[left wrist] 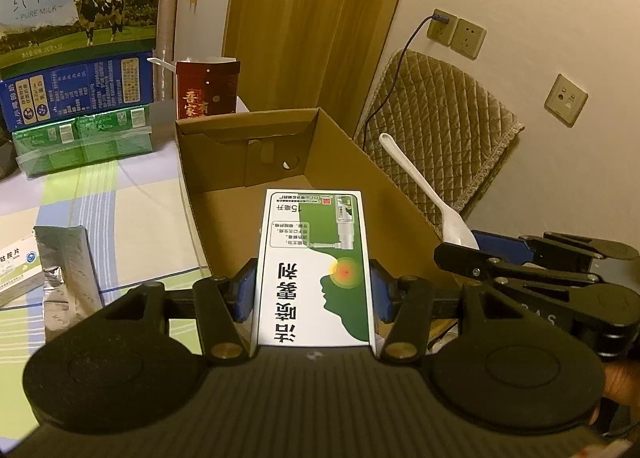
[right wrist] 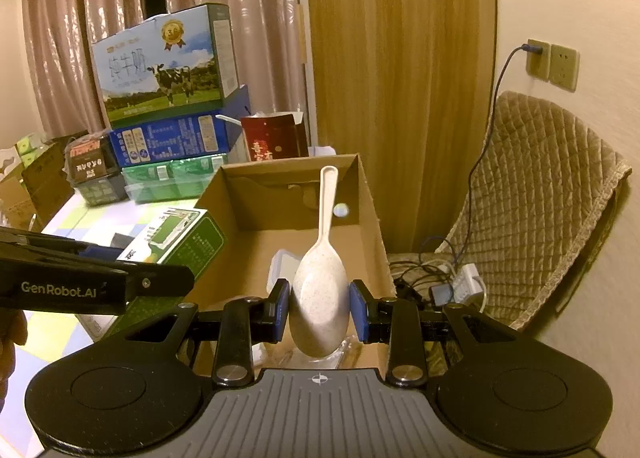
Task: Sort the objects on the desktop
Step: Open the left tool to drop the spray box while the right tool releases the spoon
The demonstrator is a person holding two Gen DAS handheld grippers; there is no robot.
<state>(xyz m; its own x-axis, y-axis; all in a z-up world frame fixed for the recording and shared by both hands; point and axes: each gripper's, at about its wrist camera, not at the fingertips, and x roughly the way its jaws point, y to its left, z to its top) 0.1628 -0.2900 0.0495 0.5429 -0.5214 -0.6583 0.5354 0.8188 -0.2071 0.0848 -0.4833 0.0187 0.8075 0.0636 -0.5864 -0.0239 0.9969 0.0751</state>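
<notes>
left gripper point(left wrist: 312, 290): my fingers are clamped on the green-and-white medicine box point(left wrist: 316, 270), held over the near edge of the cardboard box point(left wrist: 240, 138)
right gripper point(right wrist: 319, 308): closed on the bowl of the white rice spoon point(right wrist: 320, 282), handle pointing away, over the same cardboard box
step: both items carried, drop-off looks like the one in hand
next: likely lower inside the walls, then let go; keep my two grippers apart
count: one spoon, one medicine box held, one clear lidded container point(right wrist: 286, 266) on the box floor
</notes>
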